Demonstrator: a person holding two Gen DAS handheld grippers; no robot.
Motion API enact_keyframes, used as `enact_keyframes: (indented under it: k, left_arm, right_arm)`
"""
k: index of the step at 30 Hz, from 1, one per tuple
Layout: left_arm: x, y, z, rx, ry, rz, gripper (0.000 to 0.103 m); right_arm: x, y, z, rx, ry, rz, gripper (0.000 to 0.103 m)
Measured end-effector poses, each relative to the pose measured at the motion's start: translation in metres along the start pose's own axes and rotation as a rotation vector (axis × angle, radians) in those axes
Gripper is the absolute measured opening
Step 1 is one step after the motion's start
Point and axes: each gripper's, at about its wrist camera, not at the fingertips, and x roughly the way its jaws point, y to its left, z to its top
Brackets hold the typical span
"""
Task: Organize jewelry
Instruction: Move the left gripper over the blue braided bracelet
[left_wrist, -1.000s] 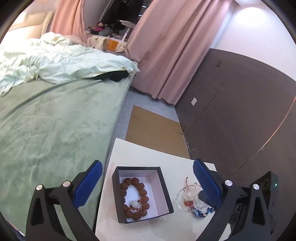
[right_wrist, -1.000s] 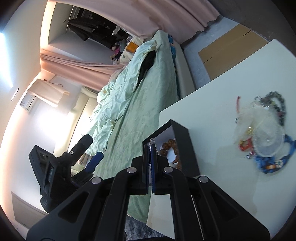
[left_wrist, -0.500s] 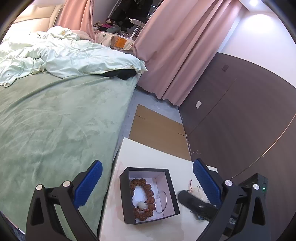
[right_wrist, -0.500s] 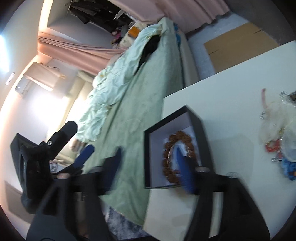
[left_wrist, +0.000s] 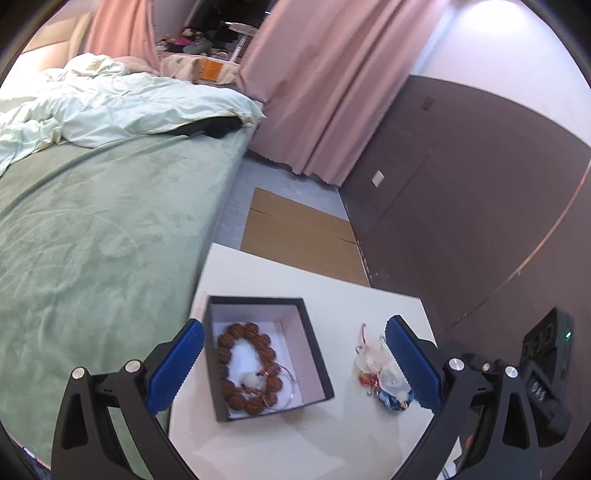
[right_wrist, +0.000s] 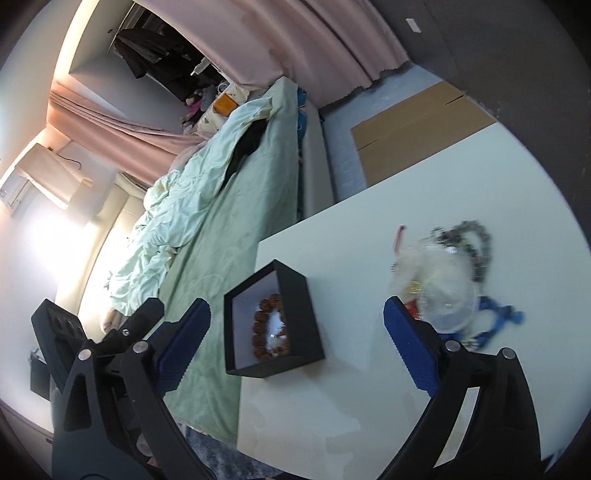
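Note:
A black box (left_wrist: 317, 365) with a pale lining stands on the white table (left_wrist: 295, 280). A brown bead bracelet (left_wrist: 247, 369) and a thin metal ring (left_wrist: 290, 384) lie inside it. The box also shows in the right wrist view (right_wrist: 295, 317). A pile of loose jewelry (left_wrist: 380, 373) lies to the right of the box; it shows in the right wrist view (right_wrist: 450, 280) with clear bags, dark beads and a blue piece. My left gripper (left_wrist: 293, 369) is open and empty above the box. My right gripper (right_wrist: 295, 347) is open and empty, near the box.
A bed with a green cover (left_wrist: 92, 240) runs along the table's left edge. Flat cardboard (left_wrist: 299, 232) lies on the floor beyond the table. A dark wall panel (left_wrist: 461, 221) and pink curtains (left_wrist: 325, 92) stand behind.
My right gripper was shut on the thin ring a second ago; it opened over the box and pulled back. The ring now lies in the box. The left gripper stayed open.

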Motion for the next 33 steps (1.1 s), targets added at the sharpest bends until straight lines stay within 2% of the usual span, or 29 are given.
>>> enact_keyframes:
  k: [3, 19, 26, 30, 33]
  left_arm:
    - [0.005, -0.014, -0.007, 0.035, 0.011, -0.008, 0.095]
    - [0.040, -0.069, -0.045, 0.169, 0.096, -0.031, 0.095]
    - [0.070, -0.086, -0.068, 0.193, 0.202, -0.052, 0.095]
    - [0.078, -0.096, -0.077, 0.205, 0.220, -0.084, 0.095]
    - [0.085, -0.100, -0.083, 0.174, 0.245, -0.098, 0.085]
  right_arm:
    - [-0.015, -0.007, 0.001, -0.012, -0.031, -0.098, 0.097]
    - [-0.079, -0.069, 0.002, 0.105, -0.106, -0.222, 0.099]
    - [-0.091, -0.095, 0.003, 0.166, -0.067, -0.202, 0.099]
    - [-0.096, -0.107, 0.003, 0.194, -0.057, -0.187, 0.098]
    - [-0.097, -0.113, 0.004, 0.214, -0.051, -0.175, 0.098]
